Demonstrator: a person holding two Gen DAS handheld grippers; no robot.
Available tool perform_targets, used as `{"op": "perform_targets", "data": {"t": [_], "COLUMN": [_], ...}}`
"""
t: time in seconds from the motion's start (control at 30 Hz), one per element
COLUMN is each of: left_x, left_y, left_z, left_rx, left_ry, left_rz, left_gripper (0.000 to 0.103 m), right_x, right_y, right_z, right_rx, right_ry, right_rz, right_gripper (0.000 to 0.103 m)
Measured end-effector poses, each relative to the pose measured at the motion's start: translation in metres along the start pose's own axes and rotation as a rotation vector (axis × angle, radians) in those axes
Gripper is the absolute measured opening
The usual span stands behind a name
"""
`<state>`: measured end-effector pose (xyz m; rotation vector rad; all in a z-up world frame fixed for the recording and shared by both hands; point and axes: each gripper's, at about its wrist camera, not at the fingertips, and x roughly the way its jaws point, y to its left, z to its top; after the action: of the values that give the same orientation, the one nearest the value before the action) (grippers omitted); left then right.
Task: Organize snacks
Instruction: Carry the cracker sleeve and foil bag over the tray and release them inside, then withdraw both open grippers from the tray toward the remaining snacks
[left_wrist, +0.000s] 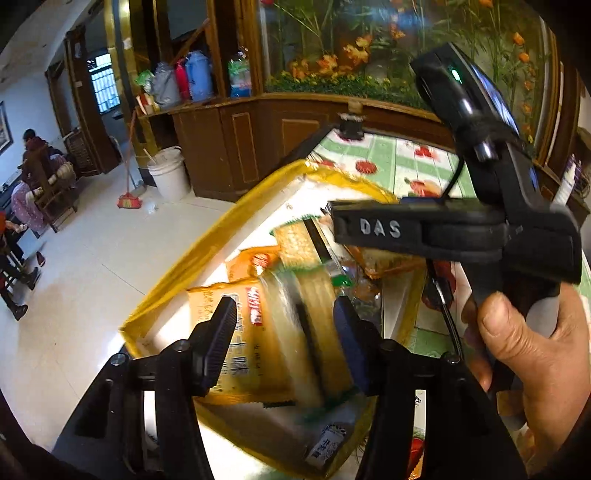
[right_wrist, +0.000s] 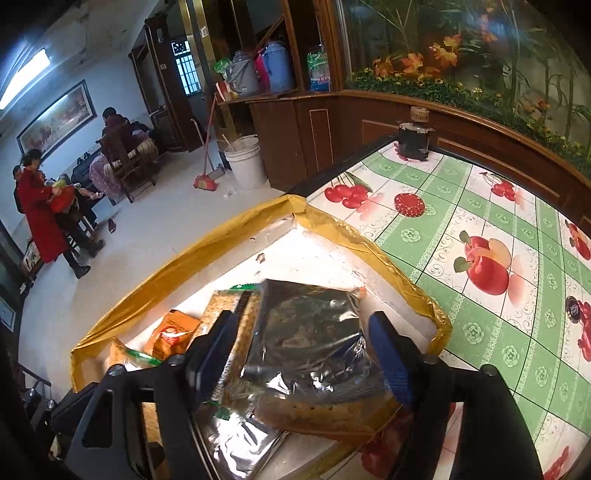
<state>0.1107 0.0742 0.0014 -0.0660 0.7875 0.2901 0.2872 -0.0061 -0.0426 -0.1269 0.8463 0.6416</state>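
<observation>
While both the left gripper (left_wrist: 284, 332) and right gripper (right_wrist: 303, 350) gape empty over the box (right_wrist: 177, 254), lift straight off the packets (right_wrist: 306, 332).

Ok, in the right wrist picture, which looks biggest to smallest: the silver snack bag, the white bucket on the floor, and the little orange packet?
1. Silver snack bag, though it sits nearest the camera, so it looks extra big.
2. White bucket, far off across the floor.
3. Orange packet, partly hidden by other snacks, so its full size is unsure.

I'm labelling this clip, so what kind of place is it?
Probably a home's living or dining room: a table with a fruit-print cloth, a wooden cabinet holding thermos flasks, and a broom beside a bucket.
</observation>
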Motion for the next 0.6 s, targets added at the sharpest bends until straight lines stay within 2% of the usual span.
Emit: {"op": "perform_targets", "data": {"t": [0.07,0.33,0.4,0.6], "left_x": [-0.009,-0.052,-0.063,-0.097], "left_y": [0.003,0.013,0.014,0.015], "left_z": [0.002,0.004,0.005,0.007], "left_rx": [-0.009,-0.033,-0.038,-0.037], "left_ry": [-0.023,-0.119,-0.139,-0.196], "left_rz": [0.011,0.027,0.027,0.017], "left_gripper": [0.061,0.066,0.072,0.072], "right_x": [-0.008,-0.05,-0.062,-0.11], "right_y": [0.002,0.003,0.002,0.007], "right_z": [-0.001,-0.013,-0.016,-0.029], "right_rx": [0.0,0.031,0.046,0.08], "right_ry": [-0.009,-0.068,-0.09,-0.165], "right_rz": [0.005,0.026,0.037,0.085], "right_gripper": [0.079,0.082,0.083,0.084]}}
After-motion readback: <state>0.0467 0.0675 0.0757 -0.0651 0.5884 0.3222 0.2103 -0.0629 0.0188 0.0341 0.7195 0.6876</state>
